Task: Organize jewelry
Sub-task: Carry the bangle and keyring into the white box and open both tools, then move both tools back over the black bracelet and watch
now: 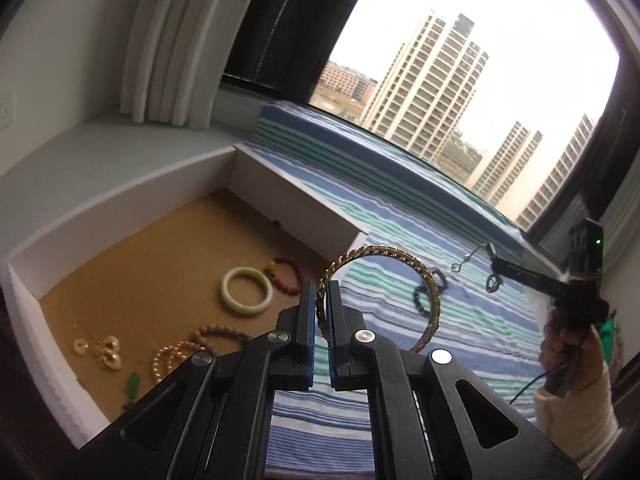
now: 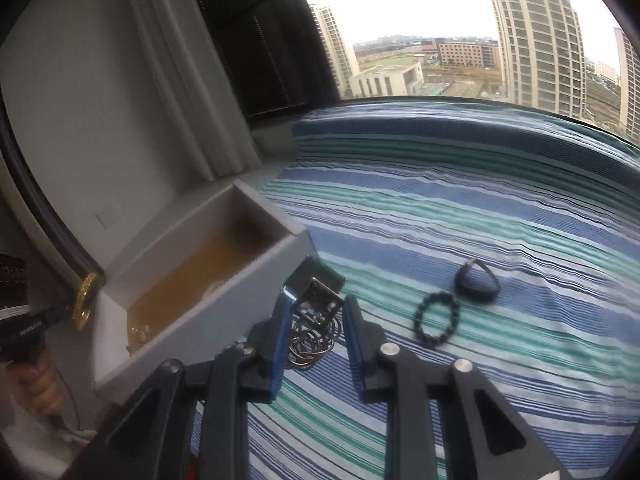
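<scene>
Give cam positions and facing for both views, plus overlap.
Left wrist: on the left tongs, facing down at box and striped cloth, window beyond; bangle pinched; right hand visible.
Right wrist: on the right tongs, same direction; metal jewelry gripped; left hand at edge.
Shared: box, cloth, bangle, black bead bracelet.
</scene>
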Motion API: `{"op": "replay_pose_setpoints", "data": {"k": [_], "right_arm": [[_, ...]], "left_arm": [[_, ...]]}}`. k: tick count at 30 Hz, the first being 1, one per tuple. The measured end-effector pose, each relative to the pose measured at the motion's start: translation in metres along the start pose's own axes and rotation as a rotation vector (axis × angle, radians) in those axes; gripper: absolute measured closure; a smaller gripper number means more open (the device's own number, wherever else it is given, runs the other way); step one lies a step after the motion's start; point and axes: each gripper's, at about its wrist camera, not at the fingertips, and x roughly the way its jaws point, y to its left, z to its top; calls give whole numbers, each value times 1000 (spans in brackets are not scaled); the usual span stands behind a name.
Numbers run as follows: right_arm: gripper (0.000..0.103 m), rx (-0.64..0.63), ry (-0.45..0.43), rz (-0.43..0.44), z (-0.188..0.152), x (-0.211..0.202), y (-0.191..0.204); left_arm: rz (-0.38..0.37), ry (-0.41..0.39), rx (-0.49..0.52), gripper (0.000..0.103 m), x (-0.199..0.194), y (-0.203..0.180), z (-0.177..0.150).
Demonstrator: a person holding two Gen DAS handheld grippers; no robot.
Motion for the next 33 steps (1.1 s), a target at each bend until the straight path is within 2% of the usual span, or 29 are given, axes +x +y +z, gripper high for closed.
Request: {"op": "replay_pose_setpoints", "data": {"k": [4, 9, 14, 19, 20, 22, 23, 24, 26, 29, 33], "right_arm": [[77, -78, 37, 100, 24, 48, 62], [77, -128, 124, 192, 32, 117, 129], [77, -198, 198, 193, 25, 186, 182], [74, -212, 237, 161, 4, 225, 203], [74, -207, 238, 152, 1, 227, 203], [51, -201, 227, 139, -1, 226, 200], [47, -200, 213, 139, -2, 219, 197], [44, -202, 200, 131, -3, 212, 194], [40, -204, 174, 98, -5, 199, 186], [29, -195, 121, 43, -10, 175, 166], [27, -205, 67, -89, -33, 142, 126]], "left_arm": [[92, 36, -86, 101, 17, 56, 9], [208, 101, -152, 101, 50, 112, 10], [277, 167, -214, 101, 77, 144, 6], [312, 185, -257, 99, 76, 160, -6], [328, 185, -267, 94, 74, 163, -7], [343, 177, -279, 74, 69, 165, -11], [354, 170, -281, 59, 65, 165, -13], [368, 161, -278, 49, 60, 162, -15], [385, 143, -256, 44, 54, 156, -18], [372, 119, -225, 40, 43, 139, -23], [342, 79, -145, 31, 35, 99, -29]]}}
